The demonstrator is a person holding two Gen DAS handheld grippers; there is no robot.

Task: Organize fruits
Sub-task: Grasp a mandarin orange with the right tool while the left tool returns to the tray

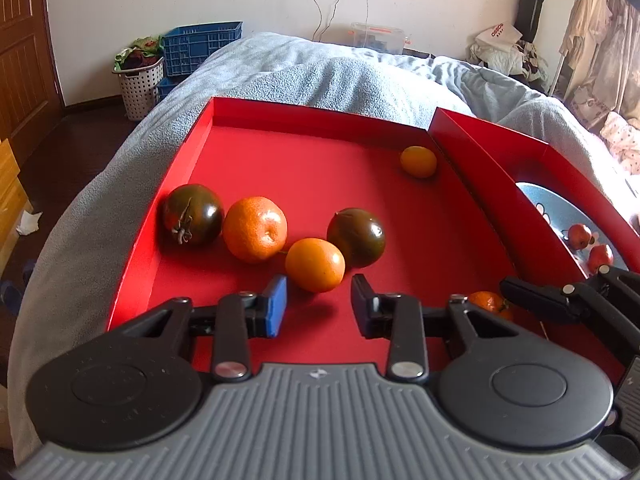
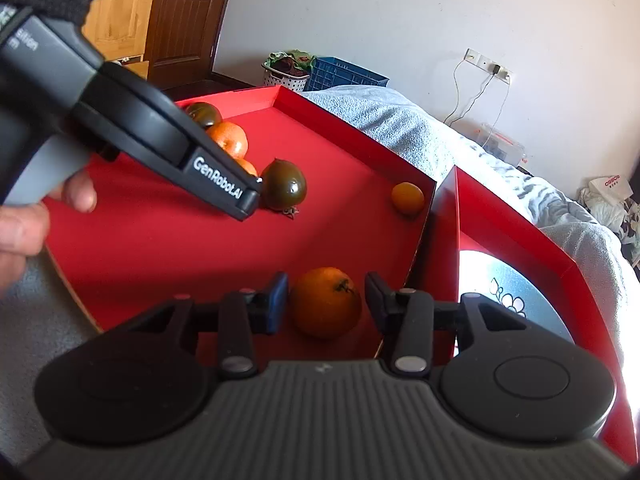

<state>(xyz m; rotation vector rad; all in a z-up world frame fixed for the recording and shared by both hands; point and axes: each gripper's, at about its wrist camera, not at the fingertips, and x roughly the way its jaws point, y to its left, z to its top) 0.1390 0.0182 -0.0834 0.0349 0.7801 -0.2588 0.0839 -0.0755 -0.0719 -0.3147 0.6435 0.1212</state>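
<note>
Most of the sorting is not done yet. In the red tray [image 1: 200, 152], two dark tomatoes [image 1: 193, 220] and some oranges [image 1: 255, 229] are mixed together. The left gripper [image 1: 319, 304] is held with jaws apart and empty. An orange [image 2: 325, 302] sits between the right gripper [image 2: 326, 300] jaws; a squeeze cannot be told. Two small red fruits [image 1: 579, 236] are already laid on the plate [image 1: 548, 204]. "GenRobot.AI" [image 2: 218, 180] is printed on the left gripper.
</note>
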